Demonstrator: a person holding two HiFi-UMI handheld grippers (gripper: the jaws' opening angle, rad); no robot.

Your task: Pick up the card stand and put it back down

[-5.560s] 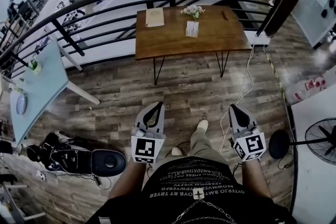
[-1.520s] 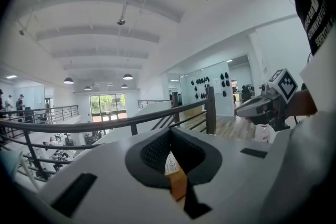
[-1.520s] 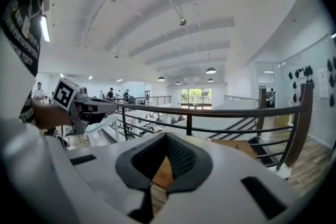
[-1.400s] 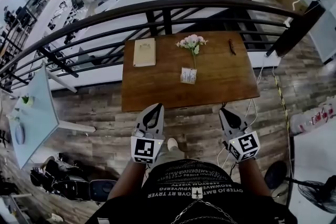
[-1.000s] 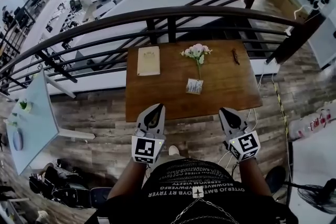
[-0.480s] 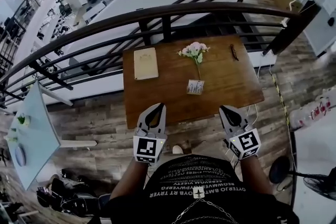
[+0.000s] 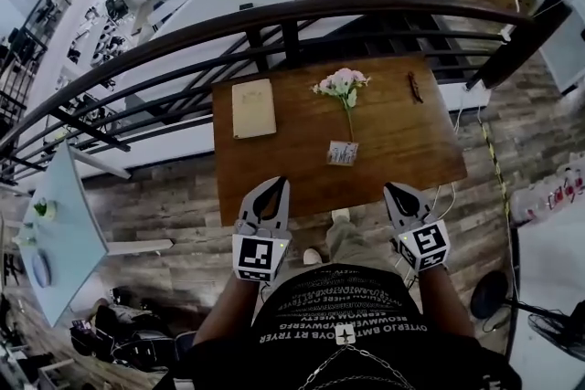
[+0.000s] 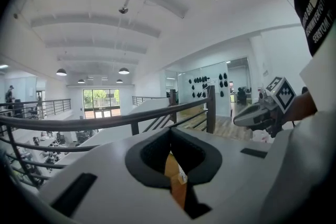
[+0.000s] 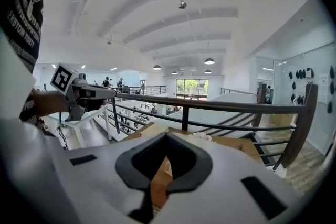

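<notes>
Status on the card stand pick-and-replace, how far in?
Done: nothing yet; the card stand sits on the wooden table, untouched. In hand: nothing; the left tongs and right tongs are both shut and empty, apart from the stand. To do: reach in, open, grip the stand, lift it, set it back down.

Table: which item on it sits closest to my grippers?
The small white card stand, nearest the front edge; the flowers and tan notebook lie farther back.

Bright, even indoor light, sharp centre, strong fisheye bending at edges
</notes>
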